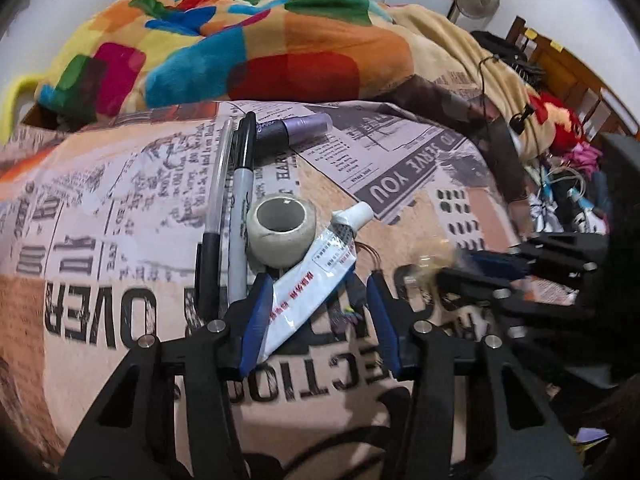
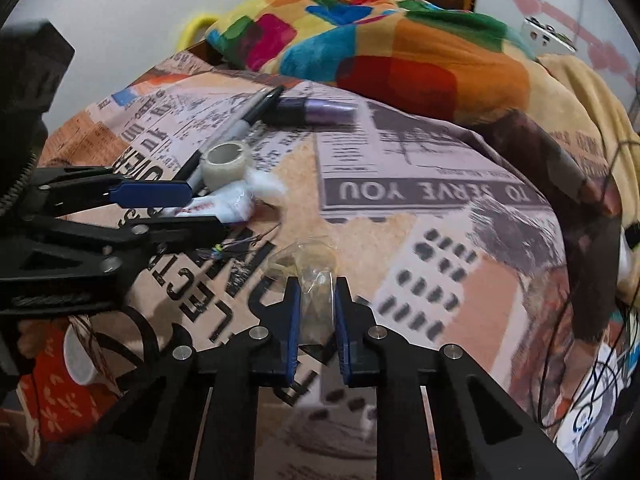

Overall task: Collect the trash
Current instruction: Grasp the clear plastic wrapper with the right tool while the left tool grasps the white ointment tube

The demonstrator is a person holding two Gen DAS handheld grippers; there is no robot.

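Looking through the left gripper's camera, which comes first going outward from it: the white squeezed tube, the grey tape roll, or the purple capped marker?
1. White squeezed tube, lying between the left gripper's blue fingers.
2. Grey tape roll, just beyond, slightly left.
3. Purple capped marker, farthest, near the colourful blanket.

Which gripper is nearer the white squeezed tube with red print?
Left. The left gripper straddles the white squeezed tube with red print, its blue pads on either side. The right gripper sits apart on the newspaper-print bedspread, closed on a crumpled clear plastic wrapper.
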